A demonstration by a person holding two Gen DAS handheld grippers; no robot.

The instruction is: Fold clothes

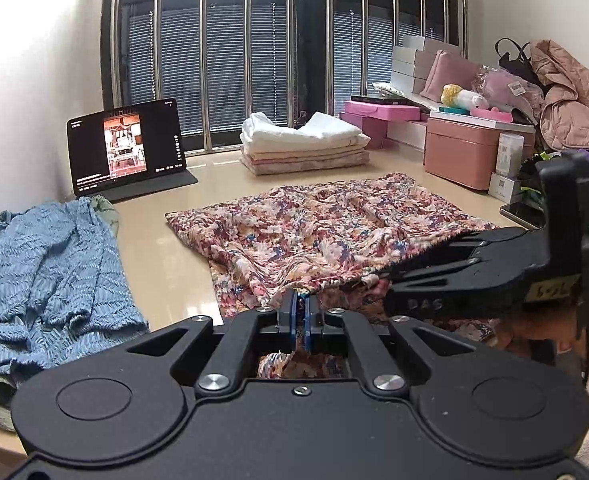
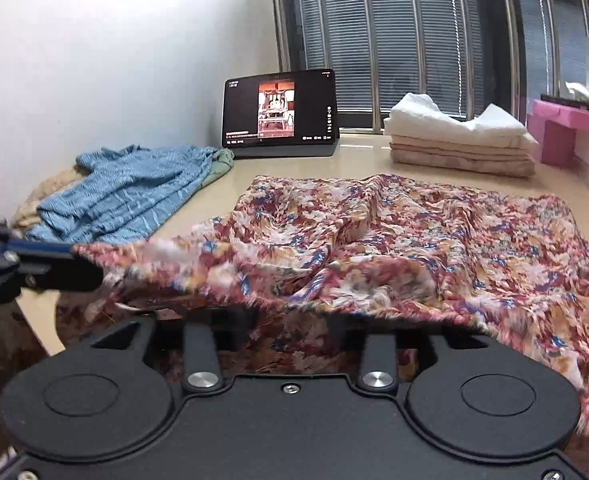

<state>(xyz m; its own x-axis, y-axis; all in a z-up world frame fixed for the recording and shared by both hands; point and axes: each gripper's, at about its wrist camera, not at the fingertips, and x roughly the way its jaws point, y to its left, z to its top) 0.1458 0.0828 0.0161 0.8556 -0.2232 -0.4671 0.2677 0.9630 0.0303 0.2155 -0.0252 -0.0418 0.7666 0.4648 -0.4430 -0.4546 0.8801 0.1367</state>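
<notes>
A floral garment (image 1: 318,232) lies spread and wrinkled on the beige tabletop (image 1: 166,248). My left gripper (image 1: 300,312) is shut on its near edge, with cloth pinched between the blue pads. In the right wrist view the left gripper (image 2: 74,254) holds that edge up at the left. My right gripper (image 1: 466,256) reaches in from the right at the same raised edge. In its own view the floral garment (image 2: 414,240) drapes over the right gripper (image 2: 290,316) and hides the fingertips. The finger bases stand apart.
A crumpled blue garment (image 1: 54,272) lies at the left. A lit tablet (image 1: 126,148) stands by the window, beside a stack of folded linens (image 1: 306,144). Pink boxes (image 1: 460,156), a phone (image 1: 522,214) and other clutter crowd the right side.
</notes>
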